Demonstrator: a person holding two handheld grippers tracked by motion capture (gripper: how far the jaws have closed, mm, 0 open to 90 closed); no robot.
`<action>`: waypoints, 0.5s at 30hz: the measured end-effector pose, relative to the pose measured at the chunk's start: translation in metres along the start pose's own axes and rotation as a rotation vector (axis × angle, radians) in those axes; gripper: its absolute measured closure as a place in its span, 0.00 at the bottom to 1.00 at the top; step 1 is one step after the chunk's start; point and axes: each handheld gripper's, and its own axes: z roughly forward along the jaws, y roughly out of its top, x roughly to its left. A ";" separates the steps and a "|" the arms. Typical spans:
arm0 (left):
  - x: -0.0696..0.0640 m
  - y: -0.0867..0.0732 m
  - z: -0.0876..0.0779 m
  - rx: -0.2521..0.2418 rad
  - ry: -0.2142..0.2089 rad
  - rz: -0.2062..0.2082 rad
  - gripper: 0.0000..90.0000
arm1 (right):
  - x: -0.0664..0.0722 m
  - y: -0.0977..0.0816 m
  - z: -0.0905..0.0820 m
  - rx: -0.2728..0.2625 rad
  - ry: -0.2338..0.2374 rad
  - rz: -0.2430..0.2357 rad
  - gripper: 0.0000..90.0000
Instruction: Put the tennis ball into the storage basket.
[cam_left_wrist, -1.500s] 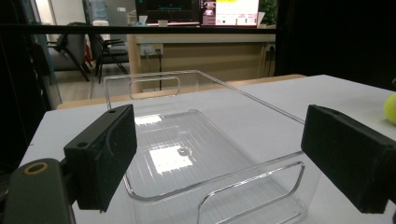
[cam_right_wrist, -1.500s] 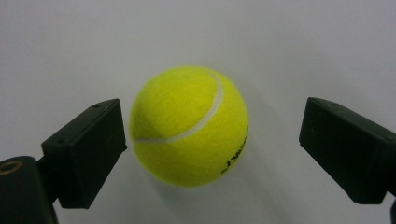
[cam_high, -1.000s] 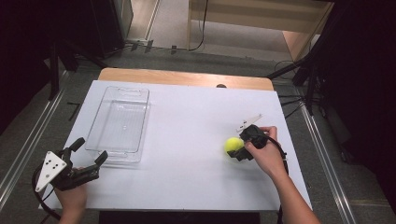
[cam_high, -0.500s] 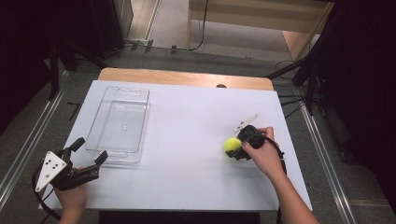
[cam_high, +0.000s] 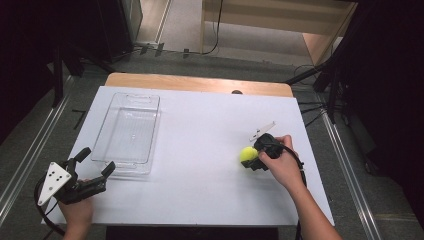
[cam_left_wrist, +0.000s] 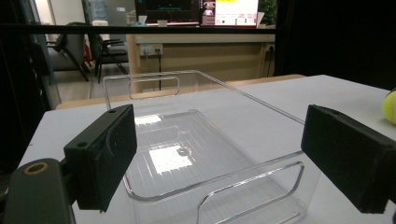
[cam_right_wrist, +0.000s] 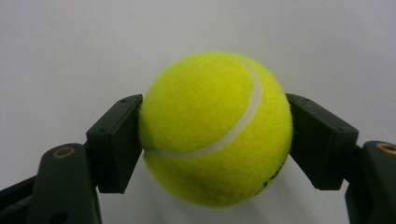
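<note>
White table (cam_high: 200, 130) with clear plastic tray (cam_high: 127, 132) at left, tennis ball (cam_high: 248, 155) at right

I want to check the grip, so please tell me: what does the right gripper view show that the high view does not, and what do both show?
Right gripper view: both black pads pressing the sides of the tennis ball, and its white seam.
High view: the clear tray on the white table, and the left gripper with jaws apart beside the tray.
Both: the yellow tennis ball in the right gripper, whose jaws have just closed on it.
</note>
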 end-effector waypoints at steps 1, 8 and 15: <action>0.000 0.000 0.000 0.001 0.001 0.000 0.12 | 0.000 0.000 -0.001 -0.002 0.001 -0.001 0.26; 0.000 0.000 0.000 0.000 -0.001 0.001 0.12 | 0.000 0.004 -0.006 -0.008 0.000 -0.007 0.26; 0.000 0.000 0.000 0.000 0.001 0.000 0.12 | 0.001 0.012 -0.011 -0.018 0.004 -0.026 0.26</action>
